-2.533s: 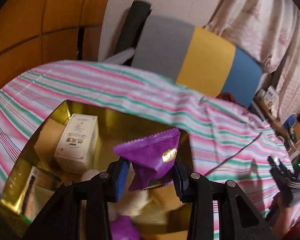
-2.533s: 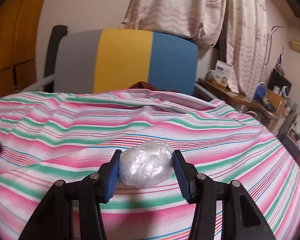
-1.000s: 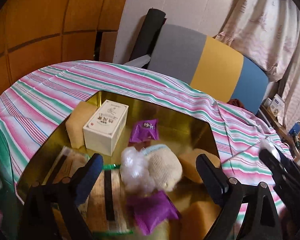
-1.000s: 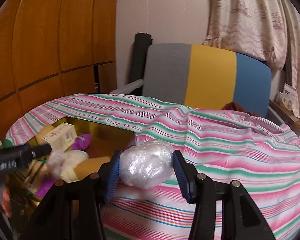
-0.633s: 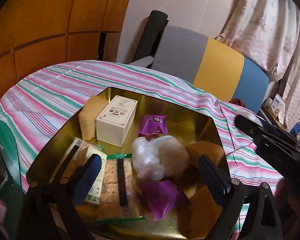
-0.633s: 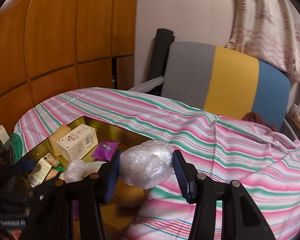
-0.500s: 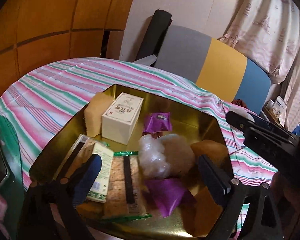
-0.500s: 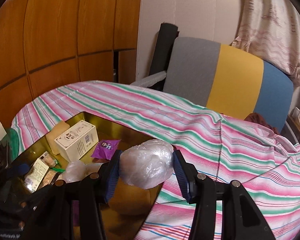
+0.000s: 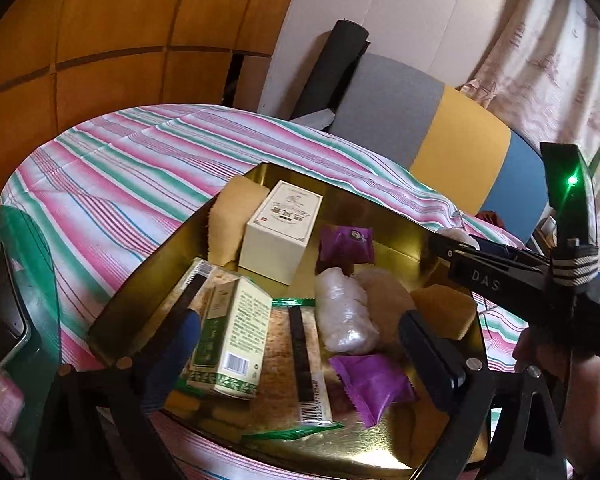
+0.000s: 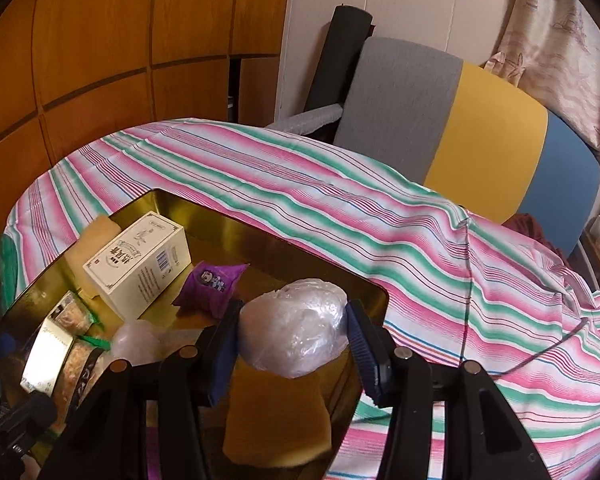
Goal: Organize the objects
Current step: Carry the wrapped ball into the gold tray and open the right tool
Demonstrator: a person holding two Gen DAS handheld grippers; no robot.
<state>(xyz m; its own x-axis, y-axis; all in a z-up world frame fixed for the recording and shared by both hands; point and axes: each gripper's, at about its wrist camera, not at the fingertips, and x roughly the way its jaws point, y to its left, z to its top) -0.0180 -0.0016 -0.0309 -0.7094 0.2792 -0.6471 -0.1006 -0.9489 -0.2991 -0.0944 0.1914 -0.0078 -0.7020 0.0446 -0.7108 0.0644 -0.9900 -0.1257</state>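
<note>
A gold tray [image 9: 384, 212] [image 10: 260, 240] on the striped cloth holds a white box [image 9: 280, 232] [image 10: 138, 260], purple packets [image 9: 346, 242] [image 10: 212, 280], a green-and-white box [image 9: 232, 340], cracker packs, a plastic-wrapped ball [image 9: 342, 316] and tan blocks [image 9: 444, 308]. My left gripper [image 9: 296, 356] is open and empty above the tray's near side. My right gripper [image 10: 292, 340] is shut on a plastic-wrapped ball [image 10: 296, 332], held over the tray's right end; it also shows in the left wrist view [image 9: 496, 268].
The striped tablecloth [image 10: 340, 200] covers the table around the tray. A grey, yellow and blue chair back [image 10: 460, 120] stands behind the table. A green-rimmed object [image 9: 24, 280] lies at the left edge. Wooden wall panels stand at left.
My left gripper let go of the purple packet into the tray, opened and drew back. My right gripper carried the wrapped ball leftward from the bare cloth to over the tray.
</note>
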